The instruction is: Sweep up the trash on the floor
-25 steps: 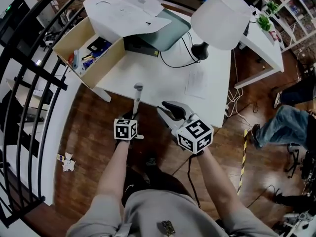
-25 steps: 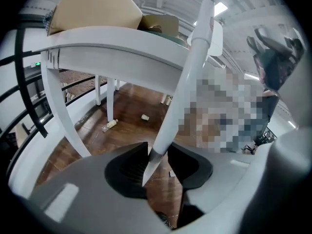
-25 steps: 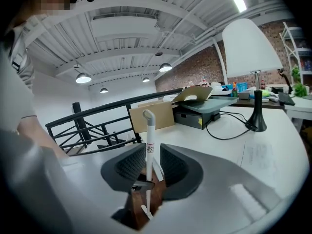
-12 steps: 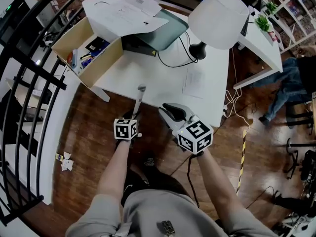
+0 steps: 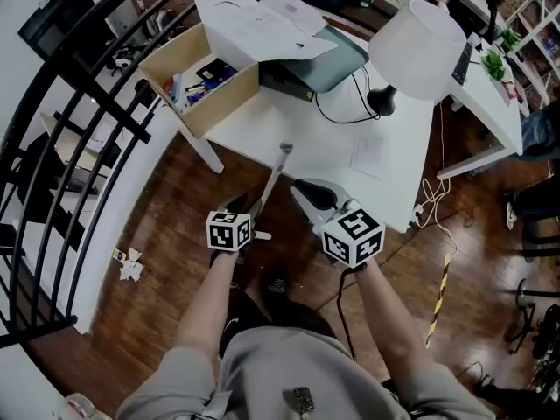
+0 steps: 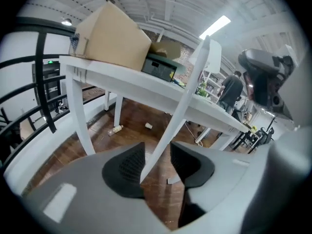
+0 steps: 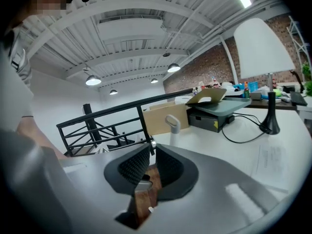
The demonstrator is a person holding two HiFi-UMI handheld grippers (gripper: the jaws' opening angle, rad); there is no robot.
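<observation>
Wooden floor (image 5: pixel 171 230), white table (image 5: pixel 306 138), black railing (image 5: pixel 114 103), crumpled trash (image 5: pixel 129 265) by wall

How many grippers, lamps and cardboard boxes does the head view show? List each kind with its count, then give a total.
Grippers: 2 (left gripper, right gripper)
Lamps: 1
Cardboard boxes: 1
Total: 4

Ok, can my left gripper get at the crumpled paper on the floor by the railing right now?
Probably yes, with a stoop. The floor between the left gripper and the crumpled paper looks bare, but the white handle stands between its fingers, which have just been opening.
</observation>
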